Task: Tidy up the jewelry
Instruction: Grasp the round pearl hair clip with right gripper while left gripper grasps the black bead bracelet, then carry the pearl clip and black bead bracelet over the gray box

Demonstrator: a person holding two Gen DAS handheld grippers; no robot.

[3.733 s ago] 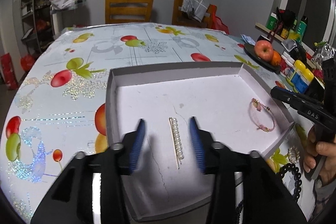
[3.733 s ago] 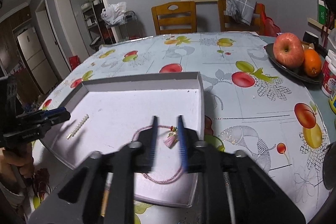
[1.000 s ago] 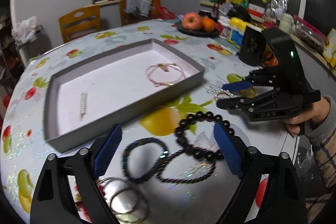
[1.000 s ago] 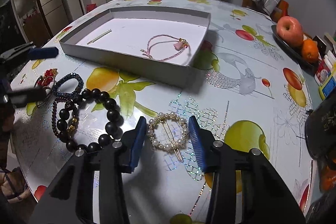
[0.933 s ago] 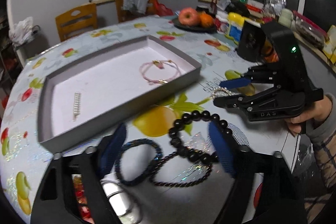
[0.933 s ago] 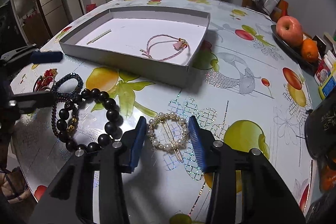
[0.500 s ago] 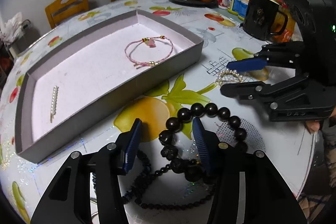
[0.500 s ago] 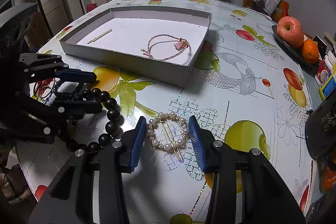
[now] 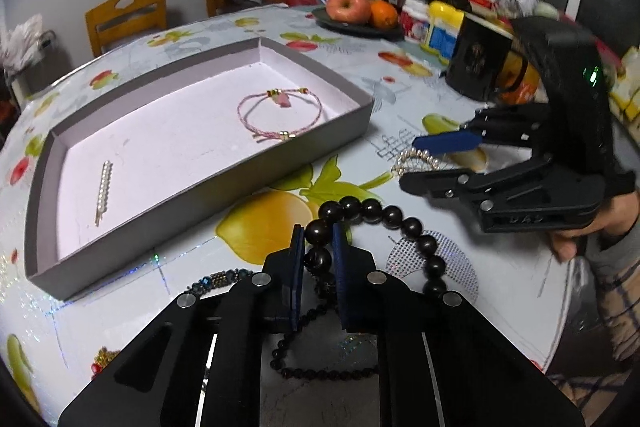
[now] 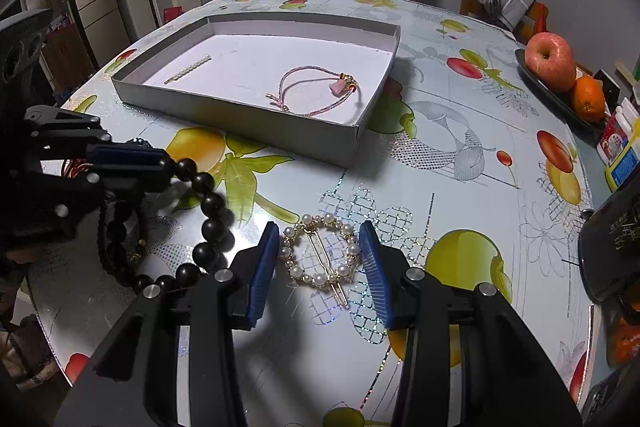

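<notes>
A fair bit gets lost under the left tongs (image 9: 316, 255): the lower part of the black bead bracelet (image 9: 394, 217) is covered by the black frame, and the thin dark beaded strand (image 9: 320, 373) and the blue-bead bracelet (image 9: 220, 277) are only partly seen beside it, so how they tangle can't be made out. The left tongs are pinched on the black bead bracelet, with a couple of the big beads squeezed between the blue pads (image 9: 297, 267); whether it's lifted off the desk (image 10: 460, 187) can't be told. The rest of its loop is curved away to the right. The right tongs (image 10: 320, 263) are spread wide, with the round pearl hair clip (image 10: 320, 253) lying flat on the desk between the pads and apparently untouched; its gold pin is pointed back toward the camera. From the left wrist view only an edge of that clip is seen behind the right tongs' fingers. In the grey tray (image 9: 200, 187), the pearl bar clip (image 9: 103, 193) is laid near one short end, long axis running across the tray's width, and the pink cord bracelet (image 9: 280, 115) is laid flat near the other end, well apart from it. A plate with an apple (image 10: 550, 61) and an orange (image 10: 587, 99) is seen at the far edge.
</notes>
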